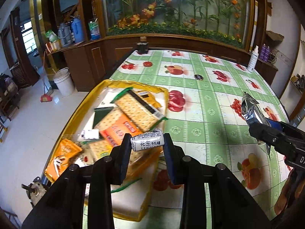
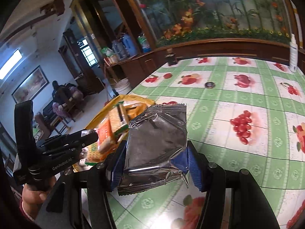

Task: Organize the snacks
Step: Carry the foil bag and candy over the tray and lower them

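My left gripper (image 1: 147, 143) is shut on a small white nougat candy (image 1: 147, 142) with black Chinese print, held above a yellow bag (image 1: 83, 106) full of cracker packets (image 1: 137, 110) at the table's left edge. My right gripper (image 2: 155, 152) is shut on a silver foil snack packet (image 2: 156, 143), held above the tablecloth right of the bag. The right gripper and its packet (image 1: 251, 112) show at the right of the left wrist view. The left gripper (image 2: 89, 136) shows at the left of the right wrist view, over the bag (image 2: 106, 110).
The table carries a green checked fruit-print cloth (image 1: 209, 99). A dark jar (image 1: 142, 46) stands at the far edge, a white bottle (image 1: 253, 59) at the far right, a small dark ring (image 1: 199, 77) mid-table. A white bucket (image 1: 63, 81) and broom stand on the floor at left.
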A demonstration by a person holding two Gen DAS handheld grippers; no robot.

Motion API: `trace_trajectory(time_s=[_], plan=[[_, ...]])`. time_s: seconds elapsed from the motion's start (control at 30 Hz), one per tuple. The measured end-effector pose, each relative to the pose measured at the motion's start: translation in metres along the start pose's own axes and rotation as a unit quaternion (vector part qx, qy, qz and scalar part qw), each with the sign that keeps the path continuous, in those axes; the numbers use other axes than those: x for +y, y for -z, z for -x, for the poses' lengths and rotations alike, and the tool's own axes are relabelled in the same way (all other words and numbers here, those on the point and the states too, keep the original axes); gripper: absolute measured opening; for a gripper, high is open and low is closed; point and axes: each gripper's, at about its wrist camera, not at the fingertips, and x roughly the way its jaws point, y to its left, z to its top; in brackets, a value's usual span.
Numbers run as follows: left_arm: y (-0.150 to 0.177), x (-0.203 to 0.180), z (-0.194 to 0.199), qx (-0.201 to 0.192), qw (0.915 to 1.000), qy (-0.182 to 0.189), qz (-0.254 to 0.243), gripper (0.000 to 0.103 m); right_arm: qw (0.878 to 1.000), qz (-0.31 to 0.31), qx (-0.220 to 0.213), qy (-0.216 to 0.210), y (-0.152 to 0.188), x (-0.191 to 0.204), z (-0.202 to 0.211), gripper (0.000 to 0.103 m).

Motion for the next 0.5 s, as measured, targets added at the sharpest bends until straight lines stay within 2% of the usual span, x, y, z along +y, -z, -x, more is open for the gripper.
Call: trace_trajectory(time_s=[0.5], plan=[[0.008, 0.045, 0.001, -0.002, 0.999, -0.033, 0.03, 0.031, 0.999, 0.04, 0.022, -0.029, -0.007, 0.051, -0.029, 0.06]])
